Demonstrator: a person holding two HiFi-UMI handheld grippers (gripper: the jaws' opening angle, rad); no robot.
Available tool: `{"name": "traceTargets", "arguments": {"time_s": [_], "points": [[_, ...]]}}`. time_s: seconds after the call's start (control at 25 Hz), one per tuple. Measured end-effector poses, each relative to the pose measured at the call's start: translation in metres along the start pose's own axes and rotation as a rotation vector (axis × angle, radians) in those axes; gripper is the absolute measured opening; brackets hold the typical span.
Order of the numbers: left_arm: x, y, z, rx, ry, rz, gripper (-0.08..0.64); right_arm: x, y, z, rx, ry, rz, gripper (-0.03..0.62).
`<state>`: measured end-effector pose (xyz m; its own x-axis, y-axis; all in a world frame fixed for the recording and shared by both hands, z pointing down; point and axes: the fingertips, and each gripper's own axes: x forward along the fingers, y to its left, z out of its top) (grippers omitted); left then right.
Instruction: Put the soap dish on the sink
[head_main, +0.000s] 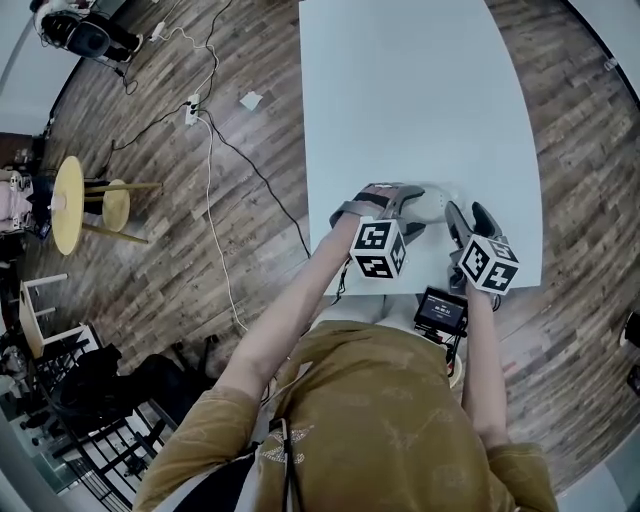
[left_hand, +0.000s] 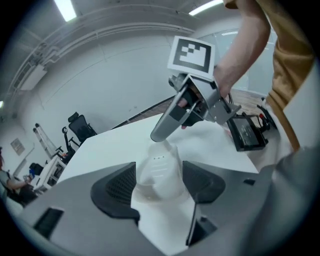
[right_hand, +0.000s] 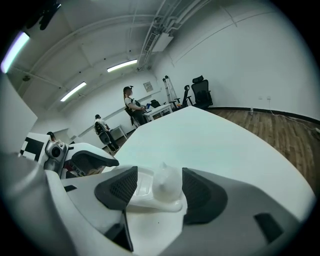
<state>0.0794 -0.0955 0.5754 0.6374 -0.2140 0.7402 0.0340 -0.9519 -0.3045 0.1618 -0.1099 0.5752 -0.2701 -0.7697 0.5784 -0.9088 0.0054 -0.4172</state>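
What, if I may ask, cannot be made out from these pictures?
Sink: in no view.
Grip: in both gripper views the soap dish lies between the pads of the left gripper and right gripper, but white on white hides contact.
Dish's outline: head view, grippers cover most of it.
Black device: head view, screen too small to read.

White soap dish (head_main: 432, 205) lies flat on table (head_main: 420, 90).
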Motion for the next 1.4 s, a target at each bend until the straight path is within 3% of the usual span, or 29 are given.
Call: {"name": "traceTargets", "arguments": {"time_s": [0.24, 0.4, 0.52, 0.72, 0.88, 1.04, 1.16, 1.4], "points": [[-0.018, 0.012, -0.003, -0.202, -0.101, 0.081, 0.298, -0.004, 0.006, 0.004, -0.054, -0.015, -0.001, 0.29], [-0.042, 0.02, -0.009, -0.414, -0.209, 0.163, 0.288, -0.016, 0.007, 0.01, -0.136, -0.07, -0.055, 0.182], [-0.059, 0.034, -0.018, -0.526, -0.253, 0.262, 0.213, -0.024, 0.012, 0.022, -0.175, -0.116, -0.064, 0.147], [-0.102, 0.064, -0.025, -0.605, -0.315, 0.497, 0.025, -0.045, 0.022, 0.046, -0.286, -0.224, -0.111, 0.026], [-0.122, 0.077, -0.025, -0.717, -0.372, 0.595, 0.008, -0.066, 0.028, 0.067, -0.262, -0.306, -0.119, 0.011], [-0.144, 0.083, -0.024, -0.712, -0.37, 0.694, 0.008, -0.082, 0.049, 0.086, -0.372, -0.39, -0.116, 0.011], [-0.164, 0.093, -0.009, -0.718, -0.42, 0.725, 0.008, -0.094, 0.061, 0.103, -0.45, -0.448, -0.115, 0.01], [-0.232, 0.106, 0.045, -0.727, -0.715, 0.779, 0.008, -0.124, 0.08, 0.141, -0.451, -0.561, -0.092, 0.011]]}}
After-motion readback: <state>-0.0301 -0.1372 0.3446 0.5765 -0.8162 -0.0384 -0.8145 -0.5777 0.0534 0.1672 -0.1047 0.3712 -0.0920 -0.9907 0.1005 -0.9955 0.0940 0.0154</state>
